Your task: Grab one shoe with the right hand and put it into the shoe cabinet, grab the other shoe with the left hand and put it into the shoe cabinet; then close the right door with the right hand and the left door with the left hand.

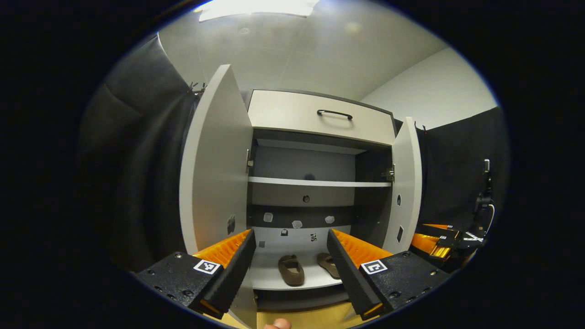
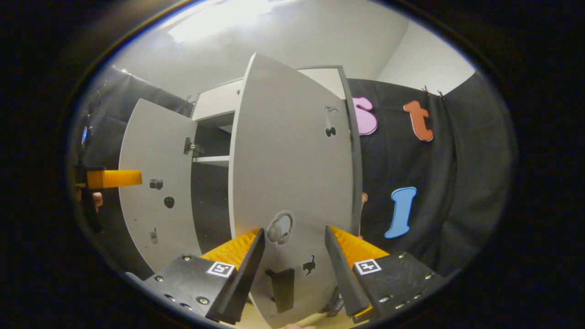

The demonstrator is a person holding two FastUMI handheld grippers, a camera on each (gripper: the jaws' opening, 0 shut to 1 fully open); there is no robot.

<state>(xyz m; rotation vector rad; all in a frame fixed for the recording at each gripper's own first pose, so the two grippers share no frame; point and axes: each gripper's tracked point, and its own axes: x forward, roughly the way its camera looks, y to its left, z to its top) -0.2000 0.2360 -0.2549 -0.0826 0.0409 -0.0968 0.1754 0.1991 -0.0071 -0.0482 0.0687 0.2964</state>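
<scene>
both shoes point(image 1: 291, 269) sit in cabinet point(image 1: 320, 114) | left gripper point(image 1: 290, 256) gaping, empty | right gripper point(image 2: 292, 256) spread wide near right door point(image 2: 292, 173)

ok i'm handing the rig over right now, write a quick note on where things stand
Left tool: open, empty, facing the open cabinet.
Right tool: open, empty, right up at the right door, fingers either side of its handle; I cannot tell whether they touch it.
Shoes: both shoes sit side by side on the bottom shelf.
Done: both shoes are stowed.
Left: close the right door with the right tool, then the left door with the left tool. Both doors are wide open.
</scene>
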